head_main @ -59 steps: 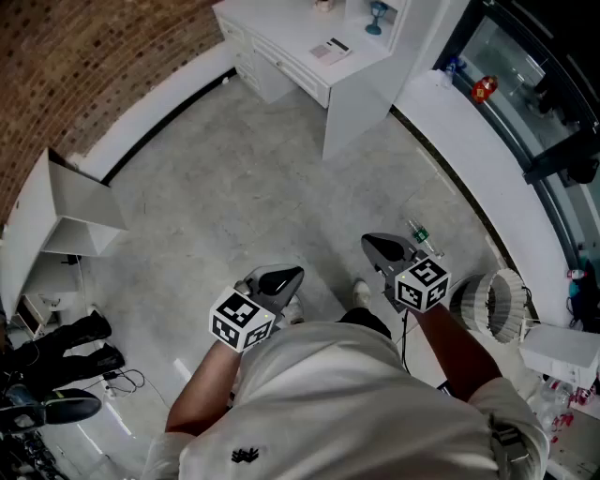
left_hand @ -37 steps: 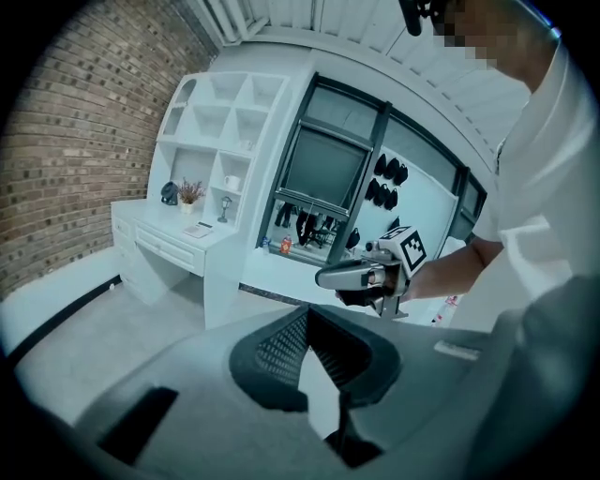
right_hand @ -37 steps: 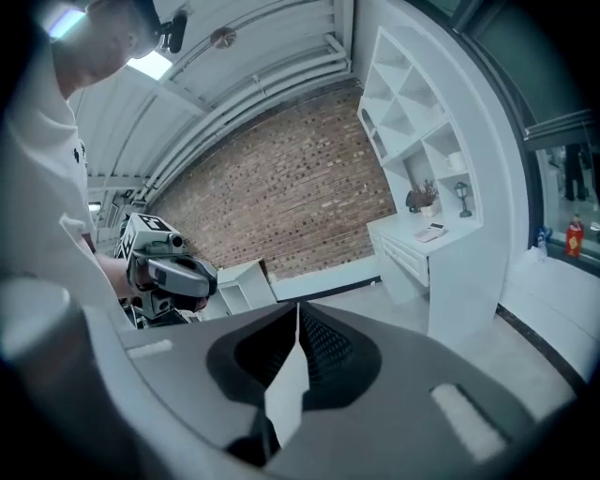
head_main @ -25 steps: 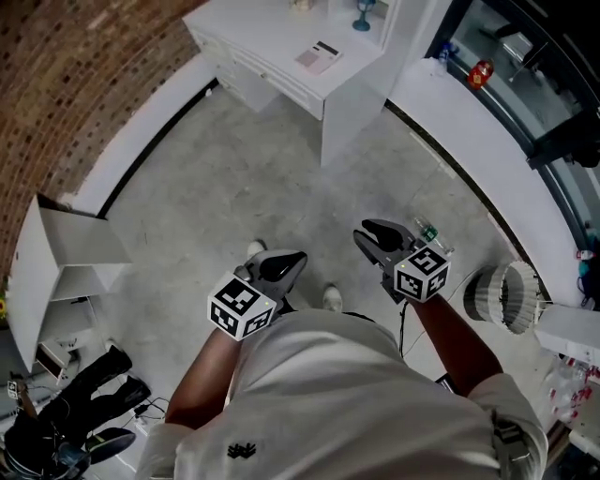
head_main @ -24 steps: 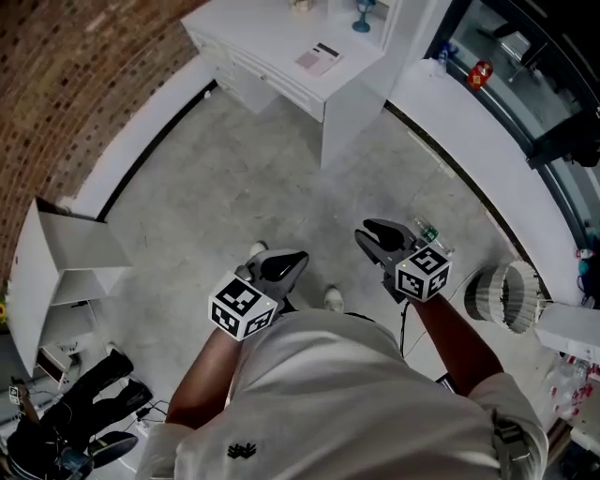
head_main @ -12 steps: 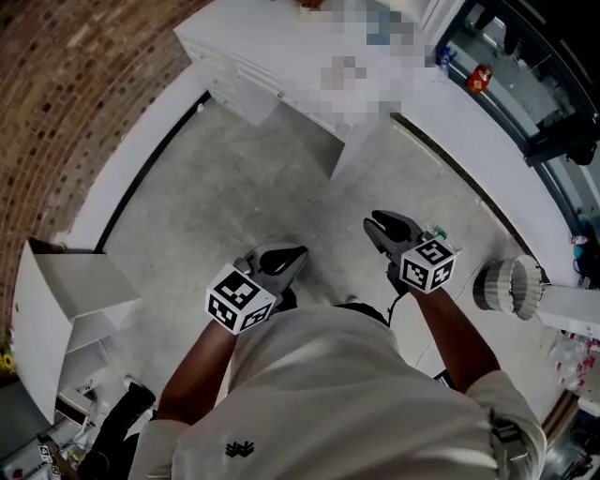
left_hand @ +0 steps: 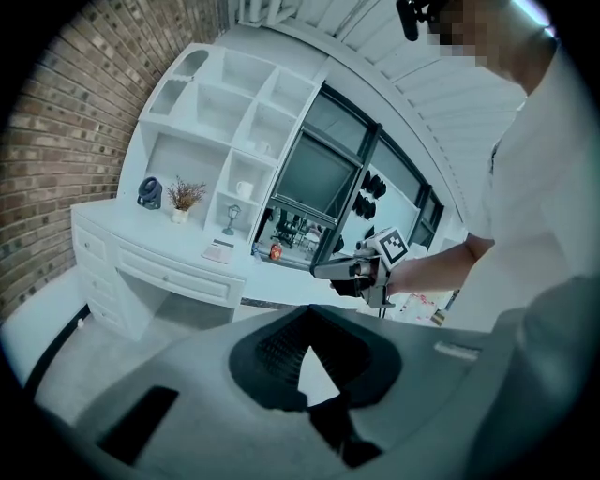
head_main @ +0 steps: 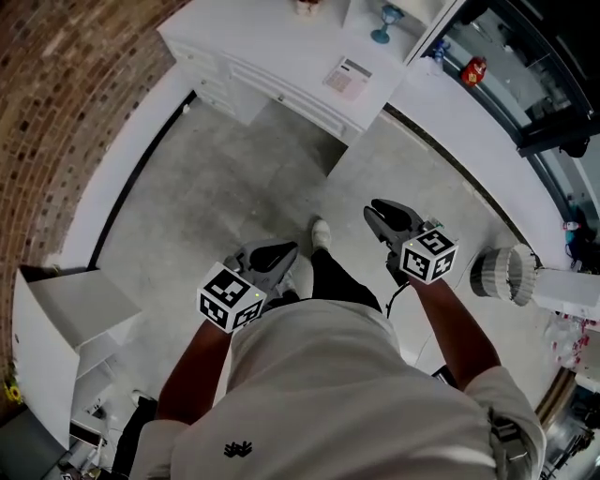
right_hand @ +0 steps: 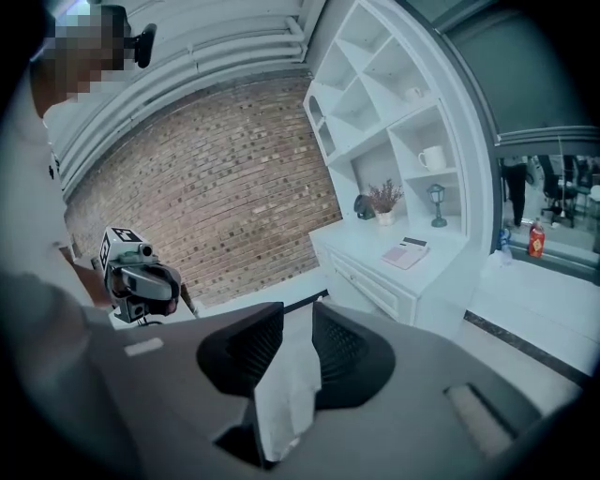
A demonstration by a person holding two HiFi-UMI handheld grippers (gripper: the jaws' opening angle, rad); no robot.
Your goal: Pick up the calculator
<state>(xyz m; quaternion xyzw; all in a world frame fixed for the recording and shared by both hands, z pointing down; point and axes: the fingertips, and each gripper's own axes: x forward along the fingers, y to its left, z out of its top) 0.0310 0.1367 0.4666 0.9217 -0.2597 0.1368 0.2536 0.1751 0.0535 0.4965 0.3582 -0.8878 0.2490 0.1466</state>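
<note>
Floor (head_main: 225,178): a bare grey stretch between the person and the furniture. Both tongs hang over its near side, so the whole reach has yet to be made and nothing is in hand.
Tabletop (head_main: 262,42): white, with drawers along its front, at the far side of the floor. If either tongs comes in low, it could knock the front edge before clearing the top.
Right tongs (head_main: 380,214): released, with the jaws part-way apart and just now closing, and nothing between them. If the gap narrows much further it may be too tight to take the calculator. The tips would then land on its face and shove it instead of gripping.
Left tongs (head_main: 281,251): clenched on nothing. The tips seem to meet, though the view is dim there. Brought in like this, they can only push things about.
Calculator (head_main: 348,75): lies flat near the right end of the tabletop, not far from its front edge and well apart from both tongs. Being flat and thin, it gives the jaws little to bite on. A pinch from above would likely skate it along the smooth top. A nudge toward the near side could send it over the edge onto the floor.
Goblet (head_main: 382,23): blue and stemmed, standing upright just beyond the calculator. It could topple if the tongs overshoot or the calculator is pushed toward the far side.
</note>
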